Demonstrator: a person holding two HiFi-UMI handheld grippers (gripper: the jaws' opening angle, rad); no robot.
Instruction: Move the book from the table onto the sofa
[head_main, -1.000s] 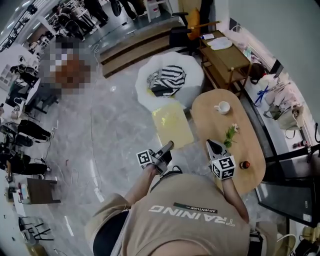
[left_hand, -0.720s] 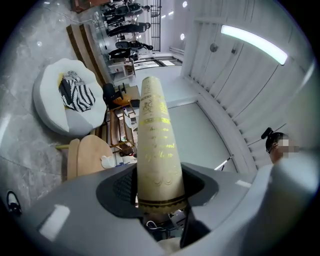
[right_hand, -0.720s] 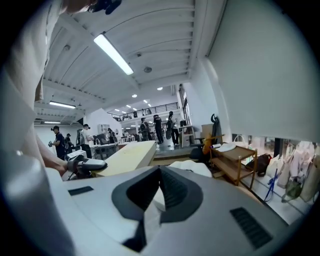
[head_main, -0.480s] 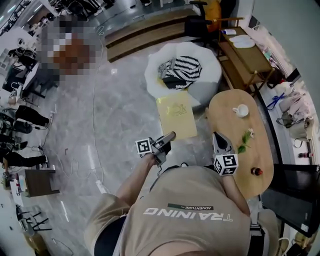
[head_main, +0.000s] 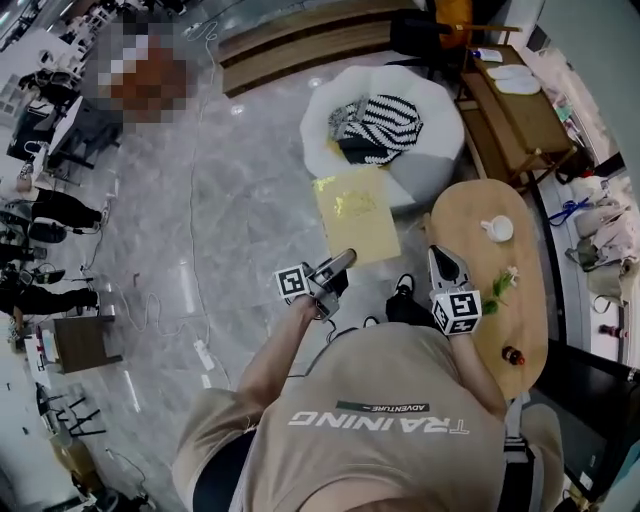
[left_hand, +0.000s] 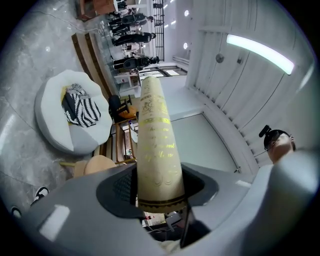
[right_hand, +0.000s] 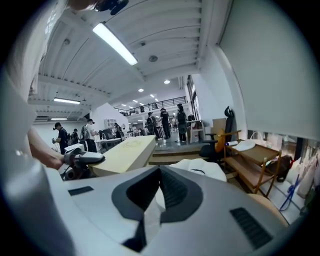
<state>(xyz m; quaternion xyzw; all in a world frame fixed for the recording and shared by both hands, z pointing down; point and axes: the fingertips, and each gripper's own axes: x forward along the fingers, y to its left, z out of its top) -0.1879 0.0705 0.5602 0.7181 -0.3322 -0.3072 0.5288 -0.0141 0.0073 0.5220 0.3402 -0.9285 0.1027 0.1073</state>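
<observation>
One book (head_main: 355, 212), thin and flat, has a pale yellow cover with gold lettering and a gold ornament. It hangs in the air above the grey marbled floor (head_main: 230, 200), between the worktop and the sofa, with its far edge near the sofa's rim. Two grippers are present, each bearing one marker cube. The left gripper (head_main: 340, 260) is clamped on the book's near edge, and the book juts out level from its jaws. The right gripper (head_main: 442, 262) has its jaws together with nothing between them, and in the head view it lies at the near left edge of the one oval wooden worktop (head_main: 470, 215). The worktop carries one white cup (head_main: 497, 229), one flower sprig (head_main: 503, 283) and one small red object (head_main: 513, 355). The one round white sofa (head_main: 440, 100) carries one black-and-white striped cloth (head_main: 380, 122).
</observation>
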